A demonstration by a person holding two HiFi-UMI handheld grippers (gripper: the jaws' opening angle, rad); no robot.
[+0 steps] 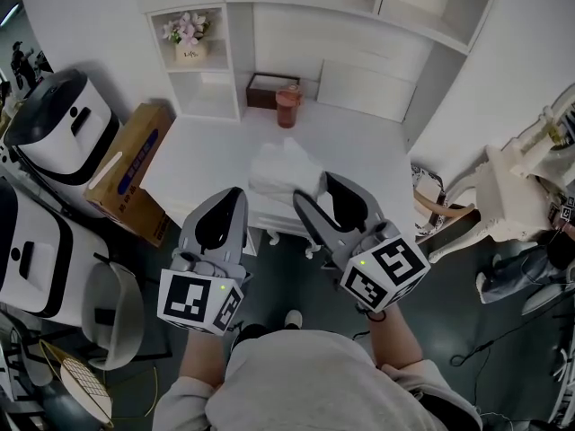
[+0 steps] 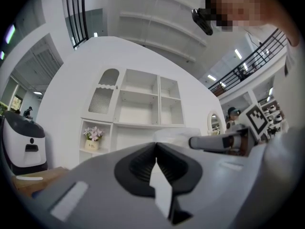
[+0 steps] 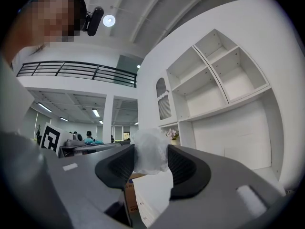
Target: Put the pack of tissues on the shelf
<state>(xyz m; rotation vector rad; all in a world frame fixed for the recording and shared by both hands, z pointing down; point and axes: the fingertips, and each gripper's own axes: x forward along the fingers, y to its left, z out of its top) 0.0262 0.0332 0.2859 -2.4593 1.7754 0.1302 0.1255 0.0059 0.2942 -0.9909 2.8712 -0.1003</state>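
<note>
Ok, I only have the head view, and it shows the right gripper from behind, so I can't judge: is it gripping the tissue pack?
Observer: Yes. The right gripper view shows the right gripper with its jaws closed on a crinkled white end of the pack of tissues.
Operator: And the left one?
Observer: The left gripper holds nothing; its jaws meet at the tips.
Operator: Room on the shelf?
Observer: In the left gripper view the upper compartments of the shelf look bare.
</note>
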